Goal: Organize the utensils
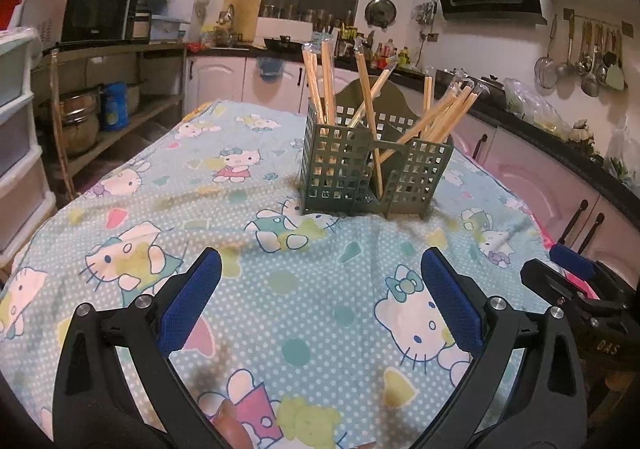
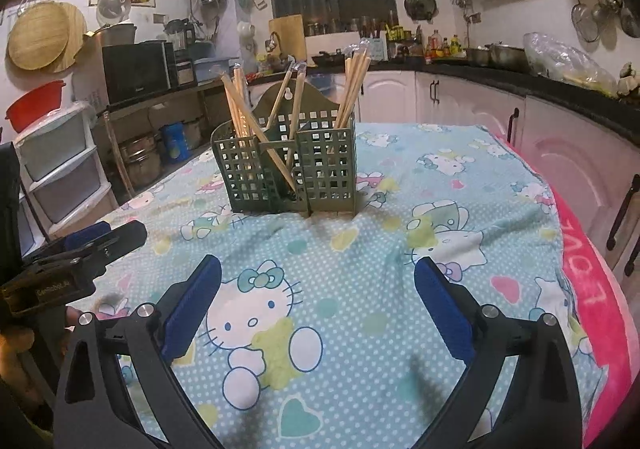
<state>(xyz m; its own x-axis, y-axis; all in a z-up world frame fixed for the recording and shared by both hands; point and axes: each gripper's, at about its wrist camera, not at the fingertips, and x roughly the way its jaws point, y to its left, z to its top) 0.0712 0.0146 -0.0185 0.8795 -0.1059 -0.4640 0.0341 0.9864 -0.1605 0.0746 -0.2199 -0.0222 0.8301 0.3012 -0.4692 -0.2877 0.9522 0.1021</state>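
Before us a tabletop (image 1: 120, 185) draped in a pale blue, white-dotted cloth printed with cartoon cats fills most of both views, with a pink towel showing along its far right edge in the right wrist view. Toward the far middle of that cloth stands an olive-green plastic utensil caddy (image 1: 340, 165) with square-holed lattice walls, a tall arched back panel and several compartments; it sits upright, well apart from both grippers. Out of its compartments lean bundles of long, pale wooden chopsticks (image 1: 326, 83), some with clear wrapping at their upper ends, a few slanting across the middle section. Nearer to us, our left gripper (image 1: 322, 299) hovers over bare cloth with its blue-padded black fingers (image 1: 192, 301) spread wide and nothing between them. Our right gripper (image 2: 318, 303) hangs likewise, its fingers (image 2: 442, 309) also spread wide and empty above the printed cat. Each gripper shows at the edge of the other's view, side by side
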